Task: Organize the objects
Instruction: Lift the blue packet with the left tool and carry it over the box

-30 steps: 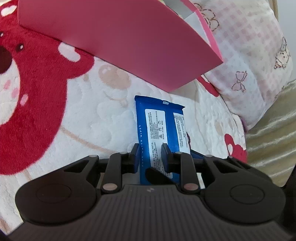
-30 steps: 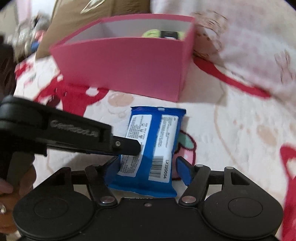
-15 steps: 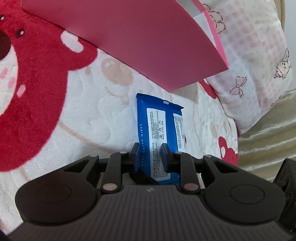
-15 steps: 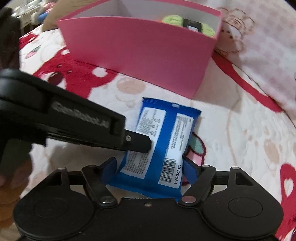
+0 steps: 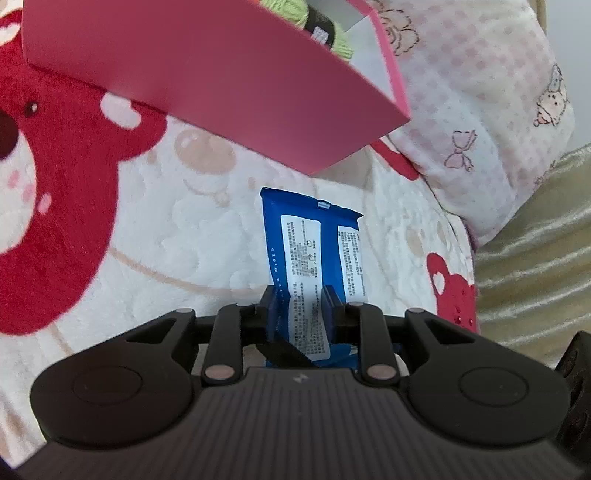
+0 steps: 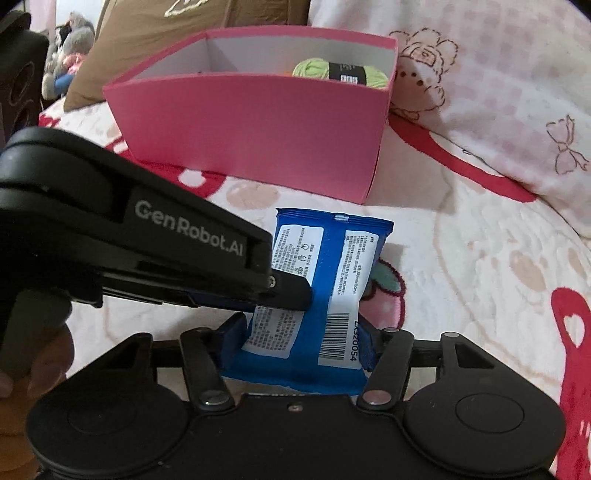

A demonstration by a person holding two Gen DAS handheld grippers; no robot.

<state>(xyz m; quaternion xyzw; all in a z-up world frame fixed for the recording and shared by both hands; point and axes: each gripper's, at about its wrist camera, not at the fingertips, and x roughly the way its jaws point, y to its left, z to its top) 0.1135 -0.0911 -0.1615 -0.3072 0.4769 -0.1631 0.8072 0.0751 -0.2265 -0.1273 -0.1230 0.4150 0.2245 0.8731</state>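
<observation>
Left wrist view: the left gripper [image 5: 301,308] is nearly closed, pinching the near end of the blue wipes pack [image 5: 314,258], which stands tilted up off the blanket [image 5: 184,236] straight ahead of its fingers. Beyond the pack sits the pink box [image 5: 207,85] with green yarn [image 5: 286,11] inside. From the right wrist, the right gripper [image 6: 301,341] has just been closing; its jaws flank the pack's near end, contact unclear.

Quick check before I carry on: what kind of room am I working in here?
Most likely a bedroom, working on a bed: a plush bear-print blanket underneath, a pink checked pillow behind the pink box, and a stuffed toy in the far corner.
</observation>
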